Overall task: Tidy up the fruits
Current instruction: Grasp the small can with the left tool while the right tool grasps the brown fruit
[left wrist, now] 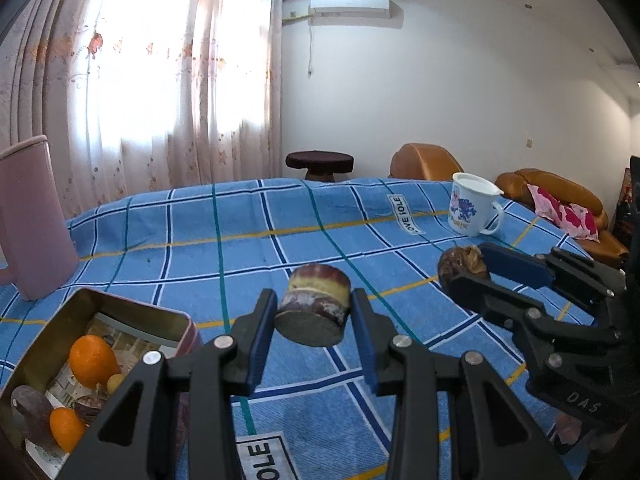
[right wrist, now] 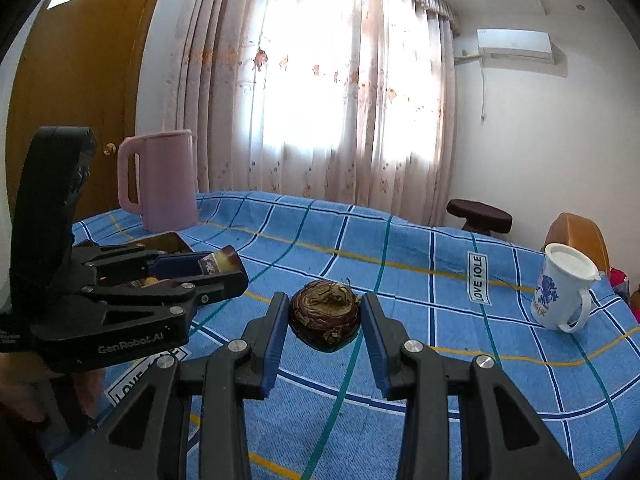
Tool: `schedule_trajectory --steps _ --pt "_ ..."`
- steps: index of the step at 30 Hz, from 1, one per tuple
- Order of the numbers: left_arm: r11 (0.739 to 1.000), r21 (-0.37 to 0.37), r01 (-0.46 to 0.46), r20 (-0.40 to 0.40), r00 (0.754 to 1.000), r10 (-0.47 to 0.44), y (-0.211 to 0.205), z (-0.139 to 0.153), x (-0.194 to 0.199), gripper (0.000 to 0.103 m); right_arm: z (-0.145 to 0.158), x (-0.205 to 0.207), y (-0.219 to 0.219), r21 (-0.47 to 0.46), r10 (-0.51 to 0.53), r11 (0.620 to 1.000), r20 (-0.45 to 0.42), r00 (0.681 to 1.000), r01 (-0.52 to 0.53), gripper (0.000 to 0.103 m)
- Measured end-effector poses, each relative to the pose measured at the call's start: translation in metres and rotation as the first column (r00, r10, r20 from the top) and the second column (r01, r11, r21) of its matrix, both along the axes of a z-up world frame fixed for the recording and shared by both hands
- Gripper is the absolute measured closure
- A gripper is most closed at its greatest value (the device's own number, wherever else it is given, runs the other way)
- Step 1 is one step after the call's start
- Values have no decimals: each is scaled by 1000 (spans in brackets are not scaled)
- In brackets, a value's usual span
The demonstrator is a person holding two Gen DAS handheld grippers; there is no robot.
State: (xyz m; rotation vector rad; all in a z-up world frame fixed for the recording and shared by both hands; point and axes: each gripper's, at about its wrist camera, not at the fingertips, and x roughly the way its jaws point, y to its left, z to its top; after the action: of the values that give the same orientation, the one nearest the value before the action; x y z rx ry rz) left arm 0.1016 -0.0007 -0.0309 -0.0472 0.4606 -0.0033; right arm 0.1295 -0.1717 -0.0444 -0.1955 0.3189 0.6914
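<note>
My left gripper [left wrist: 313,303] is shut on a short cut piece of purple-brown cane [left wrist: 316,296], held just above the blue checked cloth [left wrist: 240,240]. In the right wrist view the same gripper [right wrist: 224,270] and cane piece [right wrist: 224,261] hang beside the tin box [right wrist: 170,240]. My right gripper [right wrist: 325,303] is shut on a round dark-brown fruit [right wrist: 325,318] with dry husk on top. From the left wrist view, the right gripper [left wrist: 472,268] and its fruit [left wrist: 456,262] are at the right. The gold tin box [left wrist: 132,312] at lower left holds two oranges [left wrist: 93,360] and a dark fruit [left wrist: 30,412].
A pink jug [right wrist: 164,184] stands at the table's far left, behind the tin. A white lidded mug [right wrist: 560,292] with a blue print stands at the right. Beyond the table are a dark round stool [left wrist: 320,162], an orange sofa [left wrist: 560,188] and curtains.
</note>
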Motion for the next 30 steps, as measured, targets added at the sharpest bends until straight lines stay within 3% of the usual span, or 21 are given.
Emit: schedule_trajectory --steps 14,30 --pt "999 34 -28 94 995 25 -4 6 -16 64 4 -10 -9 40 -2 999 64 998 -1 64" --pt "998 46 -42 136 990 35 -5 8 -28 64 7 -25 -13 65 -14 998 126 992 6 64"
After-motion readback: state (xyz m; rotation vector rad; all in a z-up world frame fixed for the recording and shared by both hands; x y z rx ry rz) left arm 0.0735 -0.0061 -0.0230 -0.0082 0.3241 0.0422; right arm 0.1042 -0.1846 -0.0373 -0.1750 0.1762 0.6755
